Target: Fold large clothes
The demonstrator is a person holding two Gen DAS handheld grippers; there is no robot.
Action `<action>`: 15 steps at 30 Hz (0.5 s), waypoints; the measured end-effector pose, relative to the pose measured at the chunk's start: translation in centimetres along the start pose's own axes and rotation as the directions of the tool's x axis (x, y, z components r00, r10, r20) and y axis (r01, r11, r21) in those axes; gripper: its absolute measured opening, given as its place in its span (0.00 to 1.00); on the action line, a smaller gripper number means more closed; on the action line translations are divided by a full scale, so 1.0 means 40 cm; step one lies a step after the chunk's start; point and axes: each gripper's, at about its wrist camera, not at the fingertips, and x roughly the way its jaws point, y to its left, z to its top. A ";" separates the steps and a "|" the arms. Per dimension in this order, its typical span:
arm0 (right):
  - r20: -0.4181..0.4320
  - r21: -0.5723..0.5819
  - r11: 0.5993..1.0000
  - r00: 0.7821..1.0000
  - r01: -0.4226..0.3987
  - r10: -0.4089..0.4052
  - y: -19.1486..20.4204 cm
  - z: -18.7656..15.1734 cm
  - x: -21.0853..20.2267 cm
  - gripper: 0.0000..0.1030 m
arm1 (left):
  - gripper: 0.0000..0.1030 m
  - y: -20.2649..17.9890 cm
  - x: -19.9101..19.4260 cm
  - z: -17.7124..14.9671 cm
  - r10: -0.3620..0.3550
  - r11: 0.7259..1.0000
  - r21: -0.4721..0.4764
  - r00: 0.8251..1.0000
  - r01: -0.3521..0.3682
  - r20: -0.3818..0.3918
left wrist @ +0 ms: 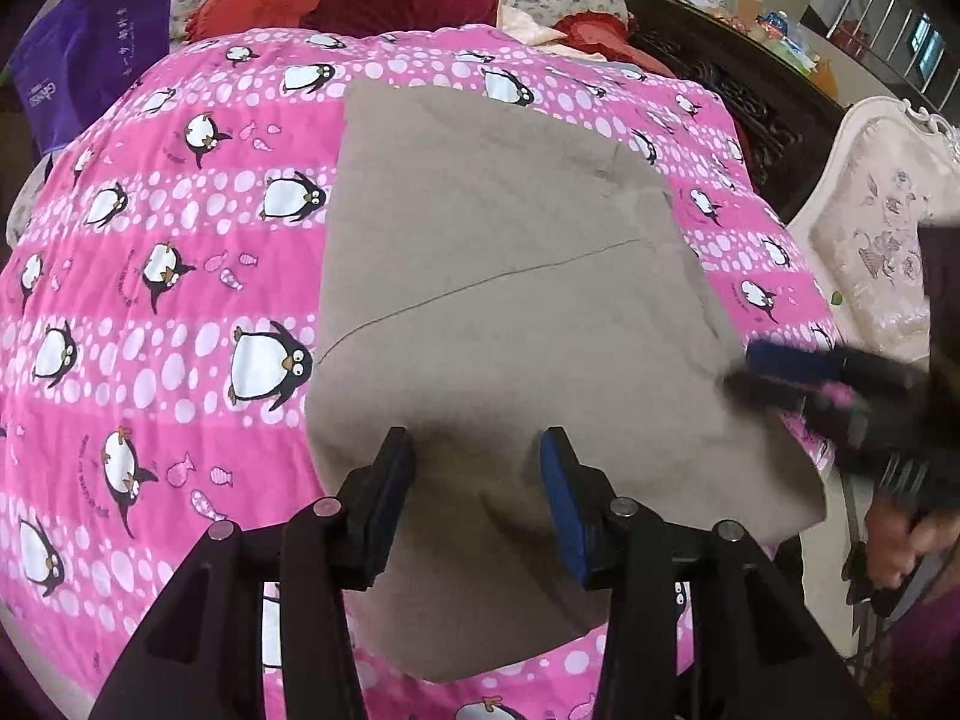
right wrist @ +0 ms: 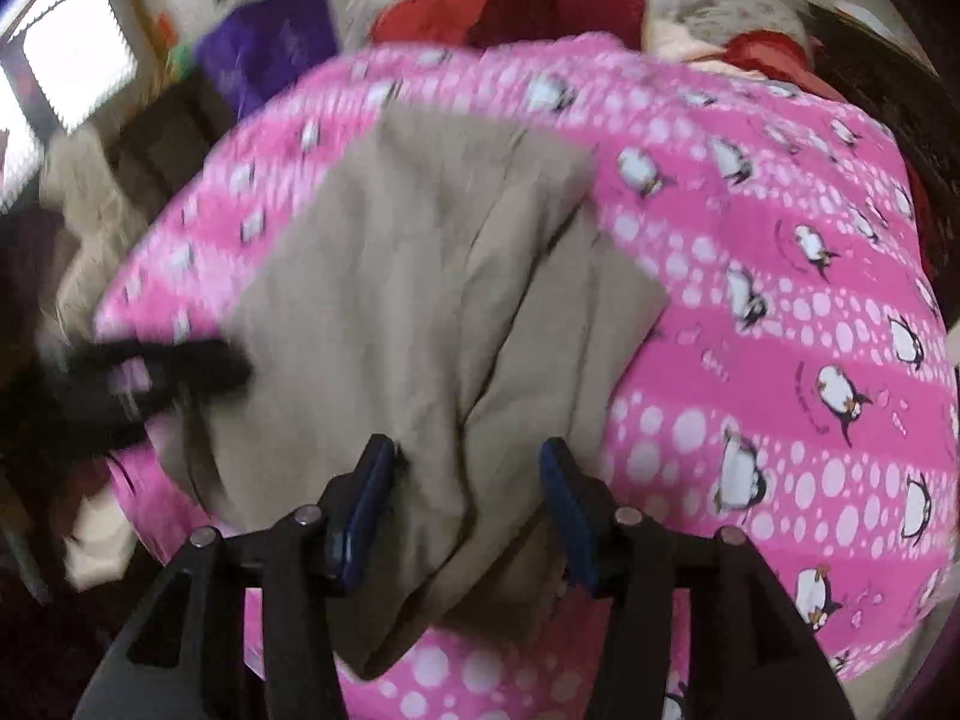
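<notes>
A beige garment (left wrist: pixel 504 276) lies folded into a broad flat shape on a pink penguin-print quilt (left wrist: pixel 150 276). My left gripper (left wrist: pixel 477 459) hovers over the garment's near edge, jaws apart with only cloth beneath them. In the right wrist view the same garment (right wrist: pixel 390 276) shows several folds and creases, and my right gripper (right wrist: pixel 467 471) stands open over its near end, not pinching it. The right gripper (left wrist: pixel 786 375) appears blurred at the garment's right edge in the left wrist view. The left gripper (right wrist: pixel 162 372) is a dark blur at the garment's left side in the right wrist view.
Red cushions (left wrist: pixel 360 0) and a floral cover lie at the far end of the bed. A purple bag (left wrist: pixel 90 48) sits far left. Dark carved furniture (left wrist: pixel 738 96) and a cream padded headboard (left wrist: pixel 870 228) stand on the right. A person's hand (left wrist: pixel 900 540) is at the right edge.
</notes>
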 end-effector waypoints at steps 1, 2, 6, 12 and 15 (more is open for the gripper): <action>0.025 0.029 1.000 1.000 -0.005 0.004 -0.009 0.015 -0.007 0.52 | 0.30 0.000 0.001 -0.001 0.001 1.000 -0.006 1.000 -0.001 0.002; 0.053 0.061 0.998 0.999 -0.010 0.007 -0.019 0.031 -0.009 0.52 | 0.30 -0.001 0.002 -0.002 0.003 1.000 -0.010 1.000 -0.003 0.003; 0.055 0.160 0.987 0.998 -0.029 0.020 -0.042 0.093 0.059 0.52 | 0.31 -0.005 0.005 0.000 0.015 1.000 -0.015 1.000 -0.015 0.004; 0.090 0.198 0.977 0.994 -0.074 0.058 -0.061 0.111 0.112 0.19 | 0.31 -0.006 0.009 0.000 0.022 1.000 -0.019 1.000 -0.022 0.002; 0.121 0.137 0.991 0.993 -0.007 -0.009 -0.052 0.099 0.075 0.08 | 0.32 -0.009 0.013 0.000 0.018 1.000 -0.010 1.000 -0.018 0.001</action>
